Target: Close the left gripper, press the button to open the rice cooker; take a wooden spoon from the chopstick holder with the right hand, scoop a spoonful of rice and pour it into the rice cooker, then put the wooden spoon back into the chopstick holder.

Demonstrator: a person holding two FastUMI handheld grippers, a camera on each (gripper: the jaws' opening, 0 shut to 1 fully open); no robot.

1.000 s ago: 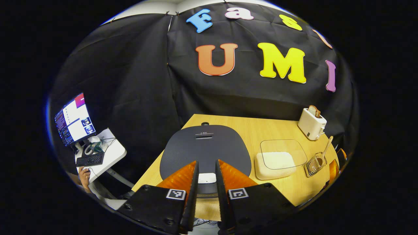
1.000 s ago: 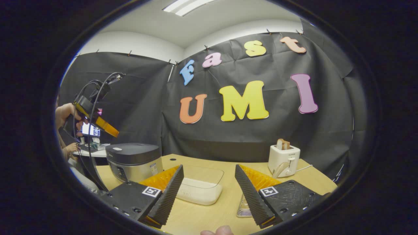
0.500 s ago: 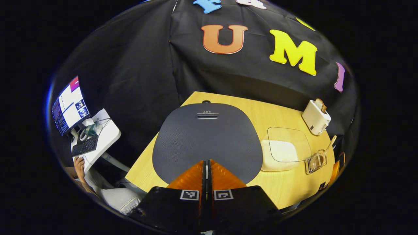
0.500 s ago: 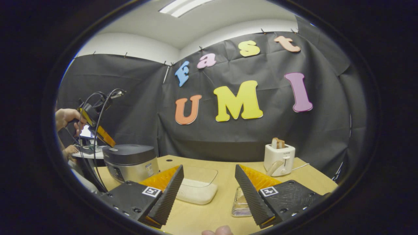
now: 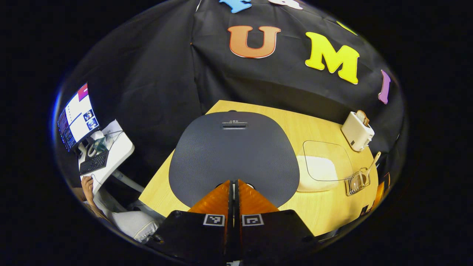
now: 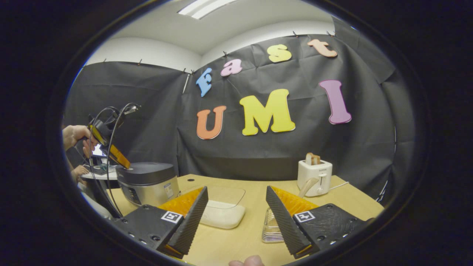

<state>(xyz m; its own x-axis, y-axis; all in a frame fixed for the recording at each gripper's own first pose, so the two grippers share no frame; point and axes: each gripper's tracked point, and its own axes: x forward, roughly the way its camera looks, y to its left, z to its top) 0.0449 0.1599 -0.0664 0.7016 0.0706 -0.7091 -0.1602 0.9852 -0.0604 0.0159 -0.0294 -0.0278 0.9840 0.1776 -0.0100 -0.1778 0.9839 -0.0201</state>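
Rice cooker [image 5: 234, 155] sitting lid-down at the table's [image 5: 325, 214] near-left corner, dark textured top, silver body; left gripper [image 5: 233, 183] pinched fully together, tips lying at the lid's front edge, having dropped closer since a second ago; right gripper [image 6: 236, 201] hanging agape over the table.

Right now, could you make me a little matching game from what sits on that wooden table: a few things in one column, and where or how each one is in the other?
Things:
1. dark grey rice cooker
2. white toaster
3. wooden spoon
4. clear rice container

States:
A. holds white rice
B. stands in the clear chopstick holder
C. lid down
D. bread sticking out on top

Pairs: 1-C, 2-D, 3-B, 4-A
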